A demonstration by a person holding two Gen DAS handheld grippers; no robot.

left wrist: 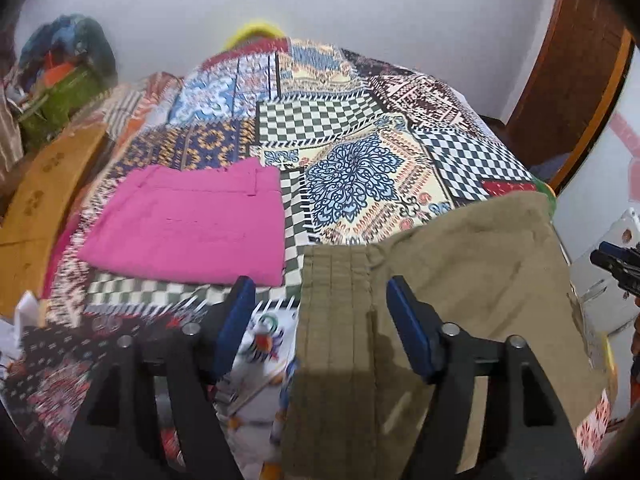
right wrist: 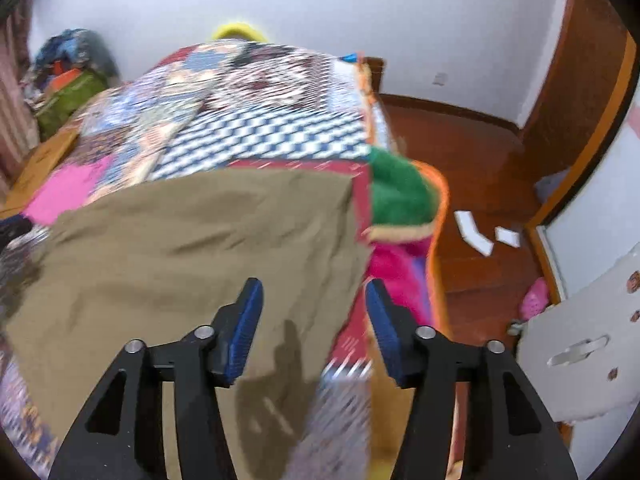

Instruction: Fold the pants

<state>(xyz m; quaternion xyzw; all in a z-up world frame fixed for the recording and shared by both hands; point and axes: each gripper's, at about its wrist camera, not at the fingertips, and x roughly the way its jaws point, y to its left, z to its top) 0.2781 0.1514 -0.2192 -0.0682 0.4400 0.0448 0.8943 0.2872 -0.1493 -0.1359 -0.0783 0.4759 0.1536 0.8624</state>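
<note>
Olive-khaki pants (left wrist: 440,264) lie spread on the patterned bedspread (left wrist: 360,128) at the near right of the bed; they also fill the right wrist view (right wrist: 180,248). My left gripper (left wrist: 320,308) is open, hovering over the pants' left edge, where stitched seams run. My right gripper (right wrist: 314,308) is open above the pants' right edge, near the side of the bed; it shows at the right edge of the left wrist view (left wrist: 618,266). Neither holds cloth. A folded pink garment (left wrist: 188,224) lies to the left on the bed.
A wooden bed frame (left wrist: 36,208) runs along the left, with piled clothes (left wrist: 60,92) behind it. Right of the bed are a wooden floor (right wrist: 472,168) with white scraps (right wrist: 474,232), a green and orange blanket (right wrist: 400,196), and a white door (right wrist: 580,340).
</note>
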